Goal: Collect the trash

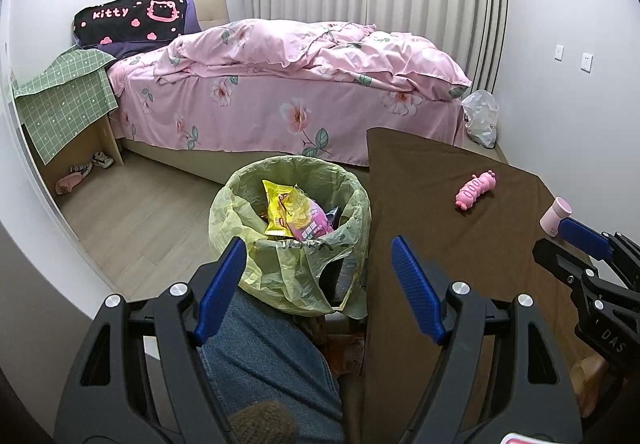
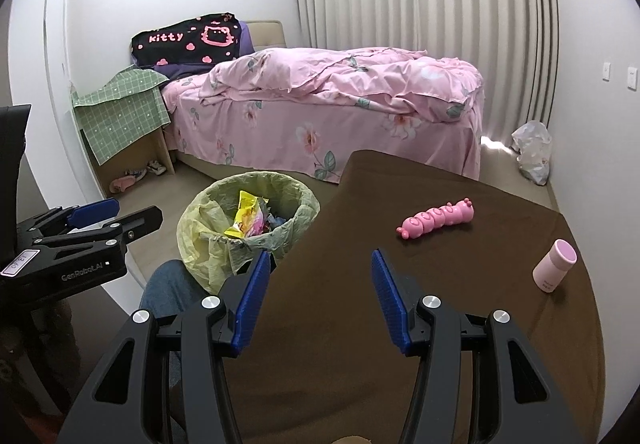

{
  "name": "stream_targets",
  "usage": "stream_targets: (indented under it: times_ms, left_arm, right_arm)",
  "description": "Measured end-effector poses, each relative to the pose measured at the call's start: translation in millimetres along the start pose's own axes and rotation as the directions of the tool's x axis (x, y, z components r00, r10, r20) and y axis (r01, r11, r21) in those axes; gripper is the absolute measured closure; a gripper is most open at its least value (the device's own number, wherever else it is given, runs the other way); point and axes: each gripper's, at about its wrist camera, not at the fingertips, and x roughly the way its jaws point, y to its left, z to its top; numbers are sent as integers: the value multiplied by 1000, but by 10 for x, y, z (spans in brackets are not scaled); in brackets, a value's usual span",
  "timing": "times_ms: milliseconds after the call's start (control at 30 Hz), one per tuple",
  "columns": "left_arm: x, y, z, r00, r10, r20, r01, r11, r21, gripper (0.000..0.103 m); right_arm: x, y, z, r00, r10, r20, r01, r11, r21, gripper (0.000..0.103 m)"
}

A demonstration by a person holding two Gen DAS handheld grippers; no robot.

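Note:
A bin (image 1: 224, 200) (image 2: 192, 212) lined with a pale green bag stands on the floor beside the brown-covered table (image 1: 440, 204) (image 2: 360, 304). Inside it lie a yellow wrapper (image 1: 276, 204) (image 2: 244, 216) and a pink wrapper (image 1: 308, 220). My left gripper (image 1: 318, 248) (image 2: 136, 210) hovers over the bin's near rim, open, with nothing between its blue pads. My right gripper (image 2: 320, 256) (image 1: 554, 238) is above the table's near left part, also open with nothing in it.
A pink caterpillar toy (image 1: 476, 190) (image 2: 436, 222) and a small pink cup (image 1: 554, 216) (image 2: 554, 264) sit on the table. A person's jeans-clad leg (image 1: 260, 344) is below the bin. A white plastic bag (image 1: 482, 116) (image 2: 532, 152) lies on the floor by the pink bed (image 1: 280, 84).

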Motion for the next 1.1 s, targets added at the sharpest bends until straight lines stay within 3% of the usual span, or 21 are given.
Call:
stream_targets:
  times_ms: [1100]
  left_arm:
    - [78,3,-15,1000,-18,-24,18,1000,6,32]
  right_arm:
    - [37,-4,-26,1000,-12,-13,12,1000,4,53]
